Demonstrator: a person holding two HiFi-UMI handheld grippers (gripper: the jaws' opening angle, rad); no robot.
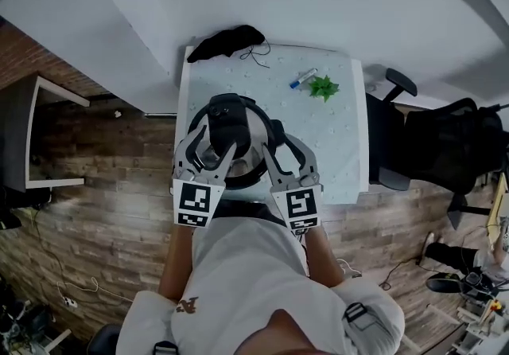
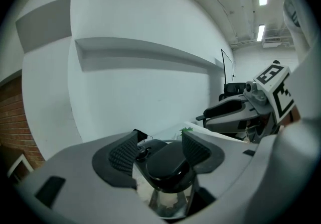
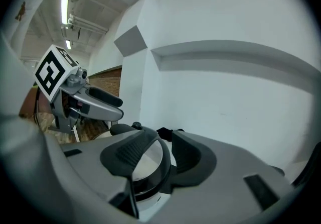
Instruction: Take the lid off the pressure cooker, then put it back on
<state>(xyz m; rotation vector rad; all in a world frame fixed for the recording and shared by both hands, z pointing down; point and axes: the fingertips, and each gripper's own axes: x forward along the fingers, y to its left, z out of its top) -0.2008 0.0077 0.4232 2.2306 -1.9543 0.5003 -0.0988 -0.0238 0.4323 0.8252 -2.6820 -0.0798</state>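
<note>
The steel pressure cooker stands at the near edge of the white table, with its lid on and a black handle across the top. My left gripper comes in from the near left. In the left gripper view, that gripper has its ribbed pads on either side of the black lid handle and is shut on it. My right gripper is at the cooker's right side, near a black side handle. It stands open with the lid's rim showing between its pads.
A black cloth lies at the table's far edge. A blue-capped marker and a small green plant piece lie at the far right. Black office chairs stand to the right of the table, and a low shelf unit to the left.
</note>
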